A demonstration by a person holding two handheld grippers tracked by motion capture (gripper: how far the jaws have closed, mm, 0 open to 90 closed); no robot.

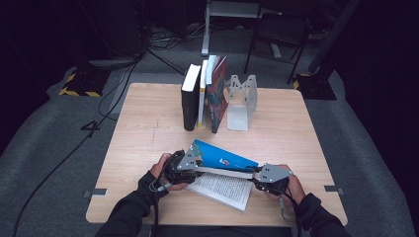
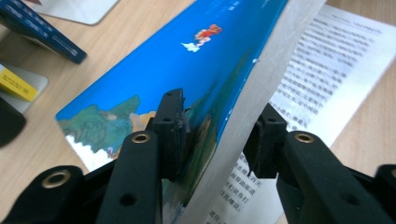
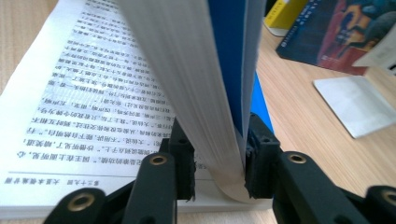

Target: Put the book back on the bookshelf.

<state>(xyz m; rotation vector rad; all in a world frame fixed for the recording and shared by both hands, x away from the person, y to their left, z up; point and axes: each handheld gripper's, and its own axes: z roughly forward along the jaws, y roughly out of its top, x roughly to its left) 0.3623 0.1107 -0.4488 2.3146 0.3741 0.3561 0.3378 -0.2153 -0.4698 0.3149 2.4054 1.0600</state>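
1. While the blue-covered book (image 1: pixel 222 165) lies open on the worktop (image 1: pixel 148 133), both grippers lift its front half.
2. Left hand-held gripper (image 2: pixel 219 135): jaws straddle cover and page block, one pad on the cover, the other apparently just off the pages; grip uncertain.
3. Right hand-held gripper (image 3: pixel 217 161): pinching the same raised block near the spine.
4. Printed page (image 3: pixel 93 93) lies flat beside that gripper.
5. Judgement: holding at both ends keeps the leaf stack from flopping, probably to close the book.
6. Upright books (image 1: pixel 205 94) and metal bookend (image 1: pixel 242 101) stand well beyond both grippers.

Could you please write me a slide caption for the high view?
Two grippers, left and right, lift the blue cover and pages of an open book on a table.
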